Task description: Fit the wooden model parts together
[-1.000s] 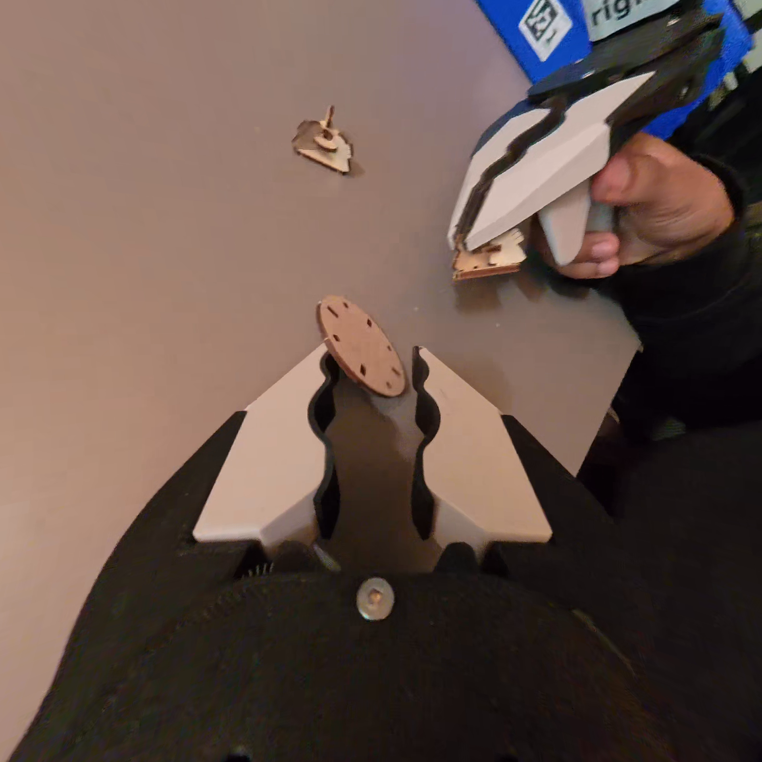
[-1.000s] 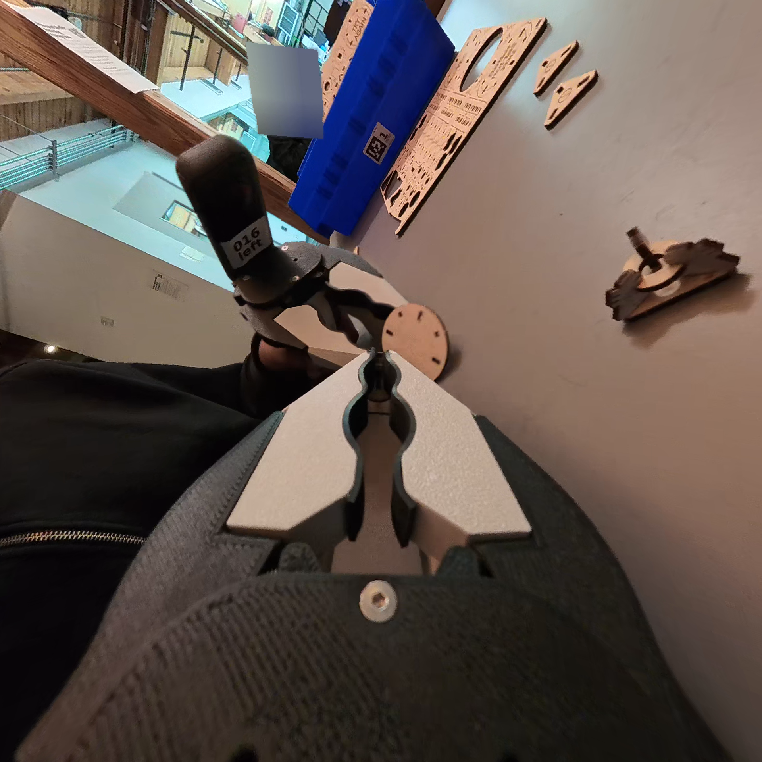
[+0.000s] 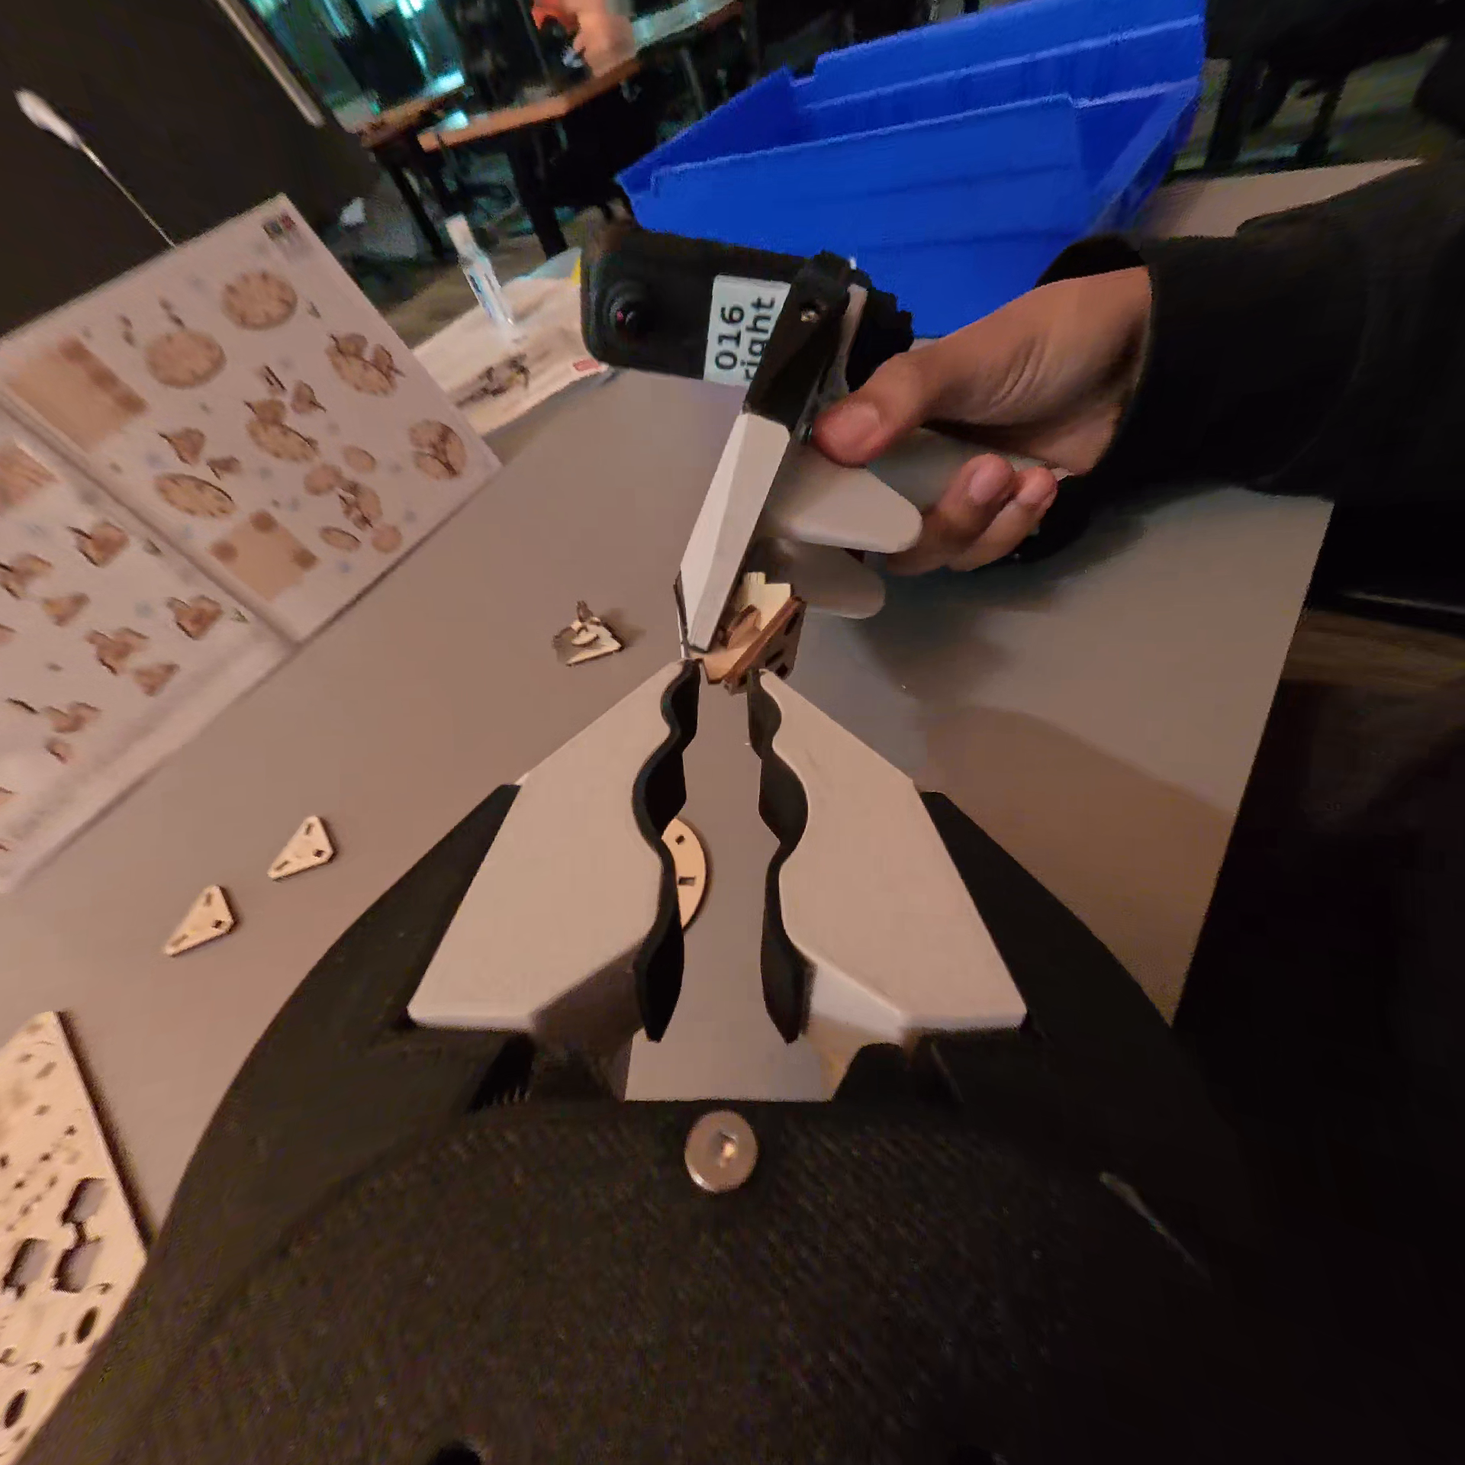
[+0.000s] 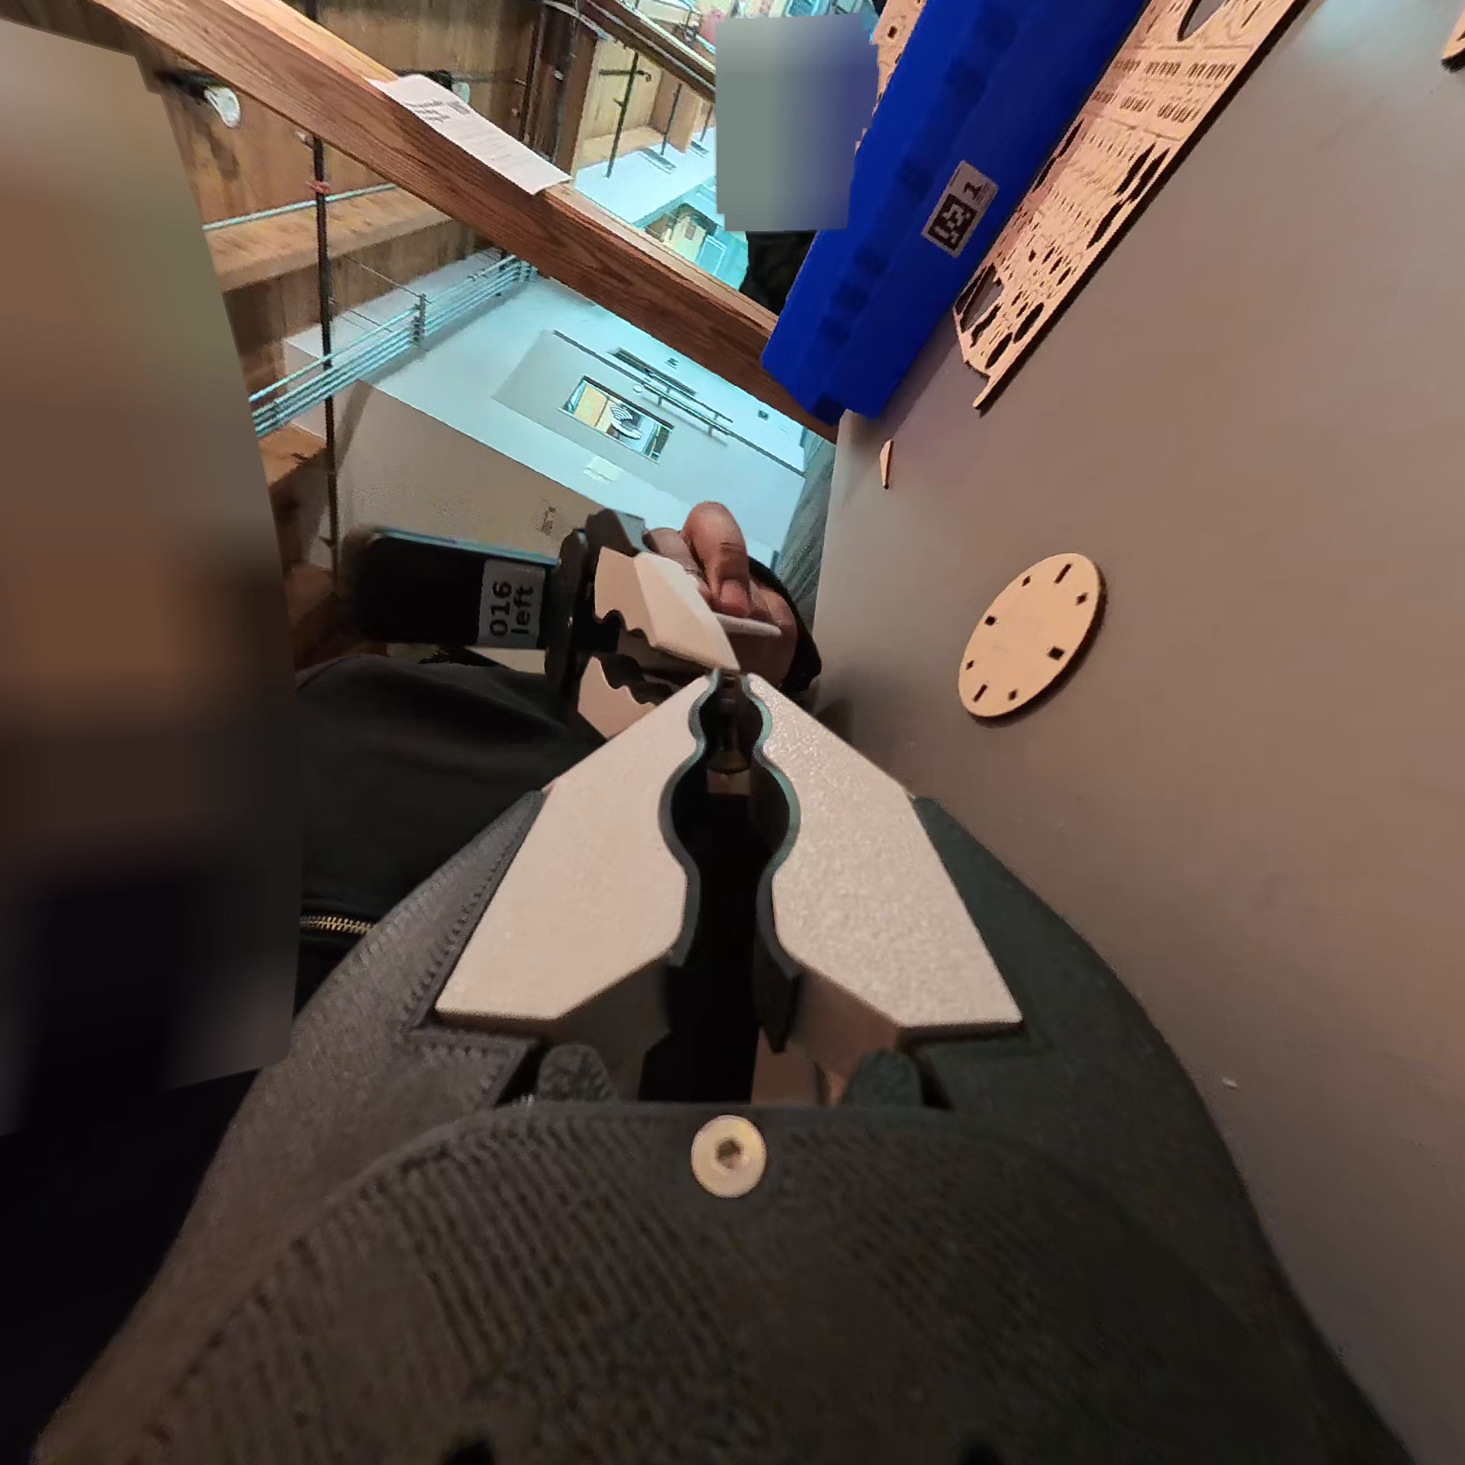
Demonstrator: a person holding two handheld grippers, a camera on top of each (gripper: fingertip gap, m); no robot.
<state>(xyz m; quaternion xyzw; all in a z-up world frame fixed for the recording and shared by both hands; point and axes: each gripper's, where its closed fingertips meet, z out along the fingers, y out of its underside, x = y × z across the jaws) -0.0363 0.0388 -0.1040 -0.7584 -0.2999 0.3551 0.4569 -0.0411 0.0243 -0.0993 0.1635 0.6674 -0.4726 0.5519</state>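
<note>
Plywood lies across the grey counter (image 3: 412, 713); at the far left of the left wrist view a cut-out sheet (image 3: 55, 1237) sits at the near corner, with printed sheets (image 3: 198, 444) picturing wooden parts behind it; two small triangular pieces (image 3: 254, 884) lie side by side nearer the middle, and a small assembled wooden part (image 3: 585, 634) rests farther back. The left gripper (image 3: 723, 678) has its fingers (image 3: 602, 856) only narrowly apart; their tips stand on either side of the lower corner of a small wooden assembly (image 3: 753, 638), though whether the pads press on it I cannot tell. A round wooden disc (image 3: 688, 872) with slots lies flat on the counter below the left finger, half hidden by it; the right wrist view shows that disc (image 4: 1030, 634) lying clear of both grippers. The wooden assembly is raised above the counter, clamped in the right gripper (image 3: 698, 634), which points down at it from above; a hand (image 3: 991, 420) in a dark sleeve holds that gripper's handle. In its own view the right gripper (image 4: 725, 690) shows fingers (image 4: 856, 856) meeting at the tips, with a thin piece caught between them; behind stands a blue bin (image 3: 951, 158).
</note>
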